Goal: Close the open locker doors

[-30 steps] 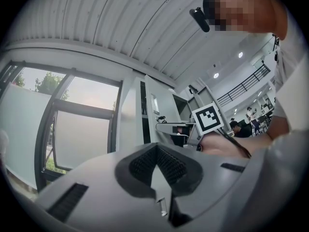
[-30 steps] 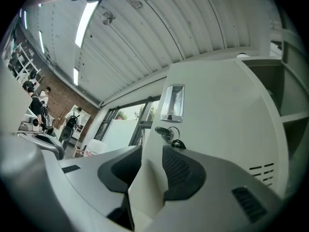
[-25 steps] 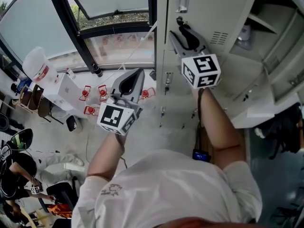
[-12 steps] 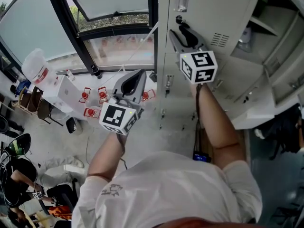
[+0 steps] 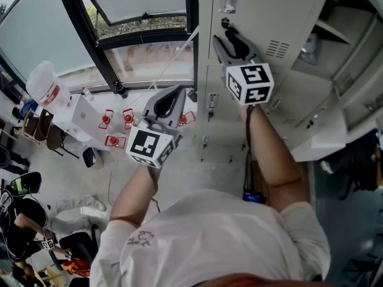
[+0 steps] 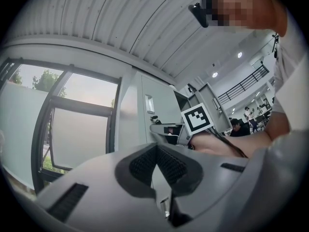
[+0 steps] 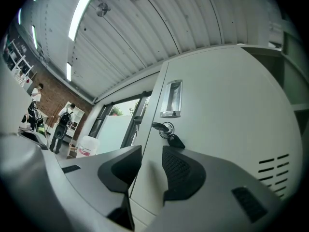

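Observation:
Grey lockers (image 5: 206, 94) fill the right of the head view. An upper door (image 7: 227, 110) carries a recessed handle (image 7: 171, 98), a lock with a hanging key (image 7: 166, 132) and vent slots (image 5: 277, 48). My right gripper (image 5: 227, 40) points at this door just below the key; its jaws stand a little apart and the door's latch edge shows in the gap (image 7: 150, 170). Further right, lower doors (image 5: 311, 103) hang open and a shelf (image 5: 332, 28) shows inside. My left gripper (image 5: 169, 100) is held lower left, near the locker's side, with its jaws closed and empty (image 6: 155, 151).
A black-framed window (image 5: 119, 40) lies left of the lockers. Below it are red stools (image 5: 116, 121), a white box (image 5: 81, 115), a large water bottle (image 5: 45, 82) and chairs (image 5: 45, 130). A person (image 5: 24, 223) sits at the lower left.
The right gripper has moved slightly up and left toward the keyed door. The left gripper has hardly shifted.

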A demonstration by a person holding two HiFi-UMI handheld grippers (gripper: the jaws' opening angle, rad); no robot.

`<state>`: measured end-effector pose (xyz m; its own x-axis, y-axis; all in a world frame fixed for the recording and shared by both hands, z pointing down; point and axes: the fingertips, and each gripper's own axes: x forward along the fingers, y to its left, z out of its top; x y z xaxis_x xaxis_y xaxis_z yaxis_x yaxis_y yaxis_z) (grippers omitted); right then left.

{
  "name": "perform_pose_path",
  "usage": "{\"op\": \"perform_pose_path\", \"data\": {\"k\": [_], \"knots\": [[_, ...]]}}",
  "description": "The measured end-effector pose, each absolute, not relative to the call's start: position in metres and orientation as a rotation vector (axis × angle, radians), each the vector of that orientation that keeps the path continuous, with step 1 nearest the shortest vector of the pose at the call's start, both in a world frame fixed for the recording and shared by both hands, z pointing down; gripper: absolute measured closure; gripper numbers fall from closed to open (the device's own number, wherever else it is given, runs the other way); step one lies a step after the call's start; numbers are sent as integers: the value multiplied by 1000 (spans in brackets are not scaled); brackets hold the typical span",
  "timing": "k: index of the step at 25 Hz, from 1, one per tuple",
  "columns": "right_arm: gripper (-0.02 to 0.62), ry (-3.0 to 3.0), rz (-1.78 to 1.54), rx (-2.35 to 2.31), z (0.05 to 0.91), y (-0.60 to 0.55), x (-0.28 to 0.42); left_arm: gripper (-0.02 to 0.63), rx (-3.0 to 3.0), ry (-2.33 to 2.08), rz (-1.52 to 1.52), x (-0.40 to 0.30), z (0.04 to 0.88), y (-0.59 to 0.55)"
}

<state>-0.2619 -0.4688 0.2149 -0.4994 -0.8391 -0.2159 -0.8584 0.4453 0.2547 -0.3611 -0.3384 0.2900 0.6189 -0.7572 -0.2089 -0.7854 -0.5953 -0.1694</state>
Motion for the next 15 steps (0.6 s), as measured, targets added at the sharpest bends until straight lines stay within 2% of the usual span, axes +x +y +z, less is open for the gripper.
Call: {"op": "perform_pose_path", "data": {"k": [15], "knots": [[463, 2633, 481, -1541, 235, -439, -251, 611, -2625, 1228, 163, -346, 291, -334]]}}
